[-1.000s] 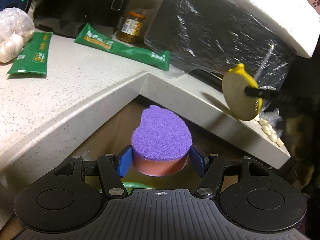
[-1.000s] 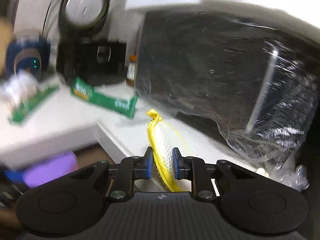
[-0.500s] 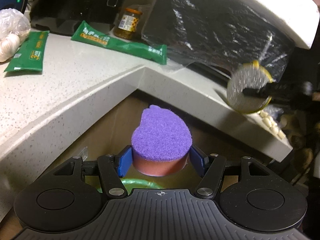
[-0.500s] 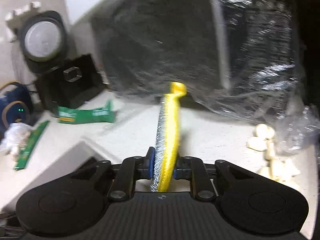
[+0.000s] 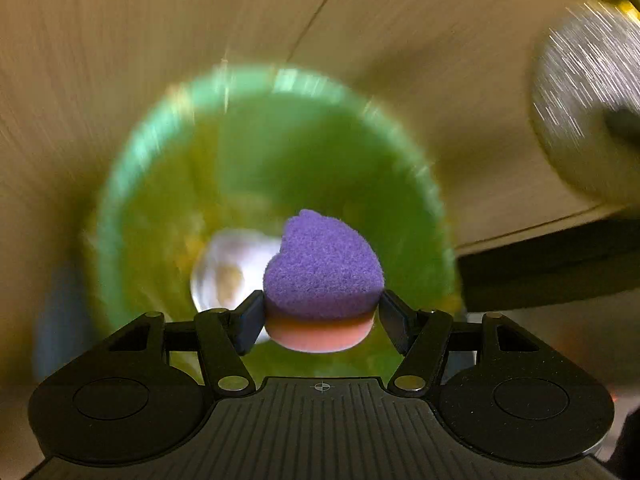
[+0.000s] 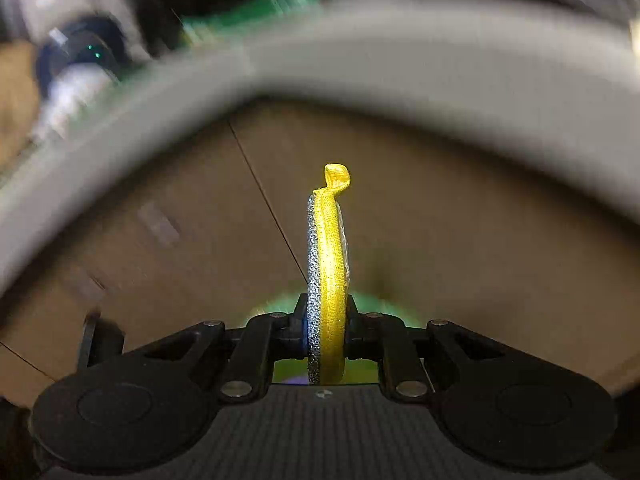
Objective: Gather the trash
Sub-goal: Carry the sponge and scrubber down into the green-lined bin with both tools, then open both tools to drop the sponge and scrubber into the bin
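Observation:
My left gripper point(image 5: 322, 314) is shut on a purple-topped sponge point(image 5: 322, 264) with a pink base. It hangs right above the mouth of a green bin point(image 5: 132, 168), which holds pale crumpled trash point(image 5: 224, 276). My right gripper point(image 6: 326, 332) is shut on a flat round scouring pad point(image 6: 328, 272) with a yellow rim and a silver face, held on edge. That same scouring pad point(image 5: 580, 112) shows blurred at the upper right of the left wrist view. A sliver of the green bin point(image 6: 280, 306) peeks out just behind the right fingers.
Brown cabinet panels point(image 5: 120, 40) rise behind the bin. The grey countertop edge point(image 6: 400, 52) arches overhead in the right wrist view, with green packets point(image 6: 256, 10) and a dark blue appliance point(image 6: 84, 52) blurred on it.
Both grippers have dropped from counter height to below the counter edge and tilted downward. The green bin now fills the left wrist view. Both grips are unchanged.

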A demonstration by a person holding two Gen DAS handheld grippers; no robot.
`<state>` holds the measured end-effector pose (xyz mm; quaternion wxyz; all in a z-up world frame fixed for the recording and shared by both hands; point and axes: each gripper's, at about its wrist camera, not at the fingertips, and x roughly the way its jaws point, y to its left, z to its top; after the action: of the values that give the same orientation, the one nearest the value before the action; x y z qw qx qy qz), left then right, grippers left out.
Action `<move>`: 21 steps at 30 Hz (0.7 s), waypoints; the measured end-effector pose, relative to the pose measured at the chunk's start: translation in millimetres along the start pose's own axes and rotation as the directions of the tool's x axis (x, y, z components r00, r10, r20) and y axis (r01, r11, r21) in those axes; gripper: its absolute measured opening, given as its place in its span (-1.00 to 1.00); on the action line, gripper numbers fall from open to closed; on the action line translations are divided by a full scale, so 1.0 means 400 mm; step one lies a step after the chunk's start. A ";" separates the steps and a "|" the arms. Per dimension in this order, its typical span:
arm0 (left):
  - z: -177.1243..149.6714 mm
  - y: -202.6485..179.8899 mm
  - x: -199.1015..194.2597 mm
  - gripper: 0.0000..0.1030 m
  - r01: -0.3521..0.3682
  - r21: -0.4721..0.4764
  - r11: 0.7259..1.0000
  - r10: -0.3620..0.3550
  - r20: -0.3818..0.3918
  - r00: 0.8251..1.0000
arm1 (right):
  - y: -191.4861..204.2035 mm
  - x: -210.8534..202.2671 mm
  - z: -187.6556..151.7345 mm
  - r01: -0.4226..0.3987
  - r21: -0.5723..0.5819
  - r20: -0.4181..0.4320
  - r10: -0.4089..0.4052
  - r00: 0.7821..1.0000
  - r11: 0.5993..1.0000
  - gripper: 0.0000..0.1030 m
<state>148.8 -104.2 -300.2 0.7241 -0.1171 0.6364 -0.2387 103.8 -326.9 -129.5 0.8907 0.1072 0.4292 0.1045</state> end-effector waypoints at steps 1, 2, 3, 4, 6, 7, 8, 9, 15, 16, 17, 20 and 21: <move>0.005 0.016 0.044 0.32 0.001 -0.037 0.999 -0.002 -0.032 0.999 | -0.018 0.023 -0.021 0.000 0.008 -0.033 0.000 0.999 1.000 -0.72; 0.012 0.032 0.101 0.32 -0.022 -0.077 0.997 0.017 -0.068 0.998 | -0.033 0.040 -0.040 0.010 0.012 -0.055 -0.009 0.998 1.000 -0.72; 0.020 0.039 0.145 0.31 -0.057 -0.090 0.994 0.048 -0.096 0.994 | -0.047 0.055 -0.056 0.024 0.013 -0.070 -0.023 0.997 1.000 -0.72; 0.029 0.044 0.191 0.31 -0.101 -0.091 0.991 0.090 -0.114 0.989 | -0.060 0.069 -0.071 0.035 0.017 -0.082 -0.033 0.996 0.999 -0.72; 0.038 0.040 0.241 0.31 -0.157 -0.059 0.986 0.151 -0.101 0.983 | -0.085 0.097 -0.094 0.054 0.039 -0.103 -0.049 0.993 0.998 -0.72; 0.039 0.035 0.253 0.31 -0.175 -0.036 0.984 0.171 -0.083 0.982 | -0.094 0.108 -0.105 0.062 0.046 -0.113 -0.056 0.992 0.997 -0.72; 0.040 0.026 0.261 0.31 -0.176 -0.005 0.984 0.176 -0.055 0.983 | -0.100 0.121 -0.113 0.066 0.050 -0.126 -0.060 0.990 0.997 -0.72; 0.037 0.021 0.262 0.32 -0.162 0.024 0.986 0.163 -0.036 0.986 | -0.103 0.133 -0.122 0.068 0.049 -0.142 -0.060 0.988 0.997 -0.72; -0.015 0.019 0.209 0.32 -0.022 0.243 0.970 0.014 0.034 0.999 | -0.102 0.260 -0.164 0.043 0.041 -0.257 -0.031 0.966 0.998 -0.72; -0.032 0.008 0.196 0.32 -0.050 0.313 0.949 0.032 0.065 0.997 | -0.098 0.295 -0.169 0.015 0.065 -0.287 0.004 0.958 0.998 -0.72; -0.047 0.000 0.192 0.32 -0.069 0.356 0.932 0.042 0.081 0.996 | -0.096 0.327 -0.177 -0.013 0.091 -0.316 0.041 0.948 0.996 -0.72; -0.067 -0.003 0.188 0.30 -0.094 0.394 0.915 0.064 0.089 0.994 | -0.072 0.447 -0.215 -0.090 0.148 -0.407 0.144 0.902 0.985 -0.71; -0.071 0.000 0.191 0.24 -0.109 0.395 0.912 0.080 0.089 0.993 | -0.055 0.482 -0.227 -0.089 0.140 -0.428 0.142 0.893 0.986 -0.71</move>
<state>126.8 -138.3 -371.0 0.7655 0.0554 0.5531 -0.3240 152.1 -285.2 -334.1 0.7564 0.1581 0.6158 0.1535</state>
